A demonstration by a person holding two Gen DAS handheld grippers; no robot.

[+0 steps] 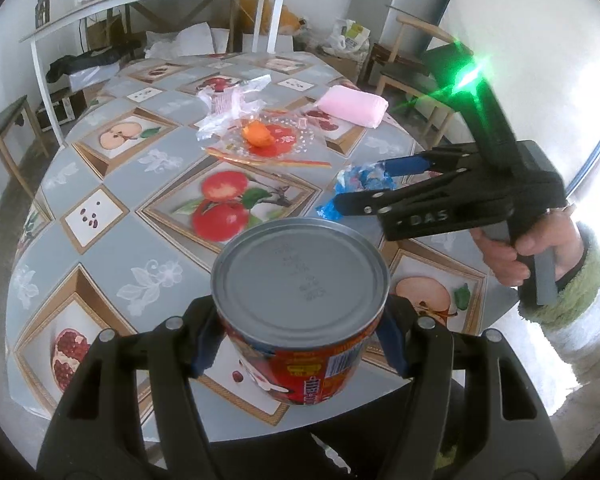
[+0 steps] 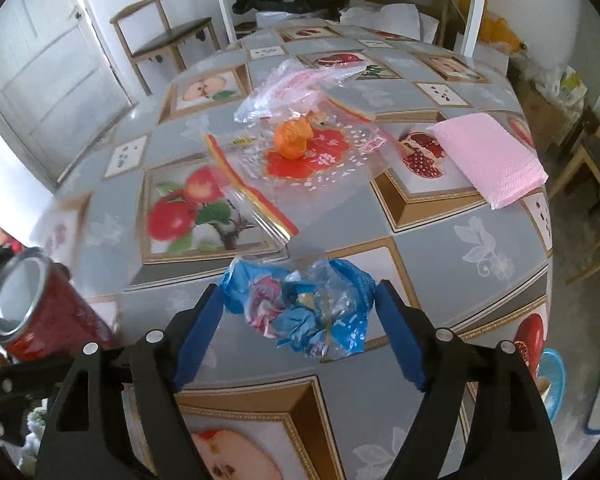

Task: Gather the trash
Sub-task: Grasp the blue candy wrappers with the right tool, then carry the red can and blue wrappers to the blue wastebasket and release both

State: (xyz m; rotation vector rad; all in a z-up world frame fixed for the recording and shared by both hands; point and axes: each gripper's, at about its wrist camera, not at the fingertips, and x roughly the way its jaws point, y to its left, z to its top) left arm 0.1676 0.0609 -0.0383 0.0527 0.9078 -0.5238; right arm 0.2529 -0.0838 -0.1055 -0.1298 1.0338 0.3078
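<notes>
Grey worktop (image 2: 432,248) cloth, checked with gold-framed pictures of red apples, halved apples, pomegranates and seeds, plus white floral motifs. Red can (image 1: 300,320) with a bare silver end, label in yellow, white and blue. Crumpled blue wrapper (image 2: 300,312) with pink and white print. Clear bag (image 2: 300,160) with a red flower print, white flecks and a red-and-gold edge strip. Orange peel (image 2: 294,138). Clear film (image 2: 292,84) with pink print. Pale pink pack (image 2: 492,160), finely dotted. Black left claw (image 1: 304,344) and black right claw (image 2: 300,340), both with blue pads (image 2: 198,336). Fuzzy green sleeve (image 1: 572,292).
</notes>
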